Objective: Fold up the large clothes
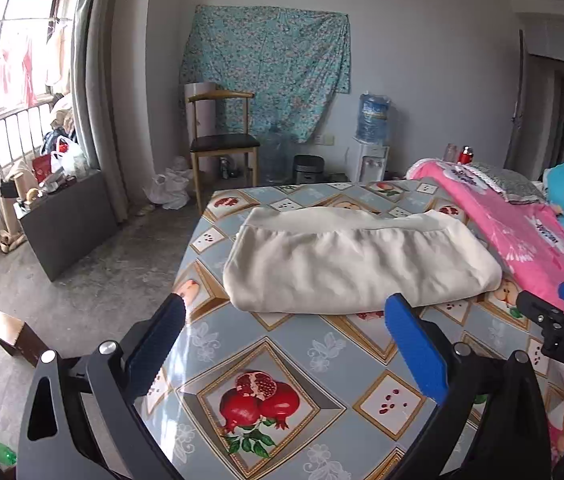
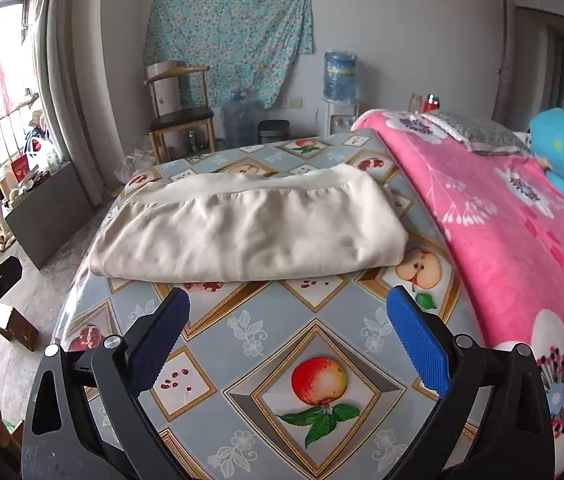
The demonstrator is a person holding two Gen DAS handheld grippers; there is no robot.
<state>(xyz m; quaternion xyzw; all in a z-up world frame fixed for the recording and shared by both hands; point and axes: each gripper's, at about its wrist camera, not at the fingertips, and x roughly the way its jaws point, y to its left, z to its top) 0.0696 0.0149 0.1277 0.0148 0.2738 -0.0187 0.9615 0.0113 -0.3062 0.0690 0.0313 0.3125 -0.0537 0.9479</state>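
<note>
The left tongs (image 1: 284, 322) stand wide with nothing between the blue pads, hanging above the near part of the table (image 1: 302, 360), whose fruit-patterned cloth shows bare beneath them. Beyond them the cream garment (image 1: 354, 260) lies across the middle of the table as a flat, compact bundle, its banded hem along the far side and its folded edge toward the near edge. The right tongs (image 2: 288, 314) are likewise spread wide and empty, clear of the fabric. Along the table's right edge a pink flowered blanket (image 2: 502, 216) lies just beside the garment. Judging by the tidy rectangle, the folding looks largely done; at most one more halving or a smoothing may remain.
</note>
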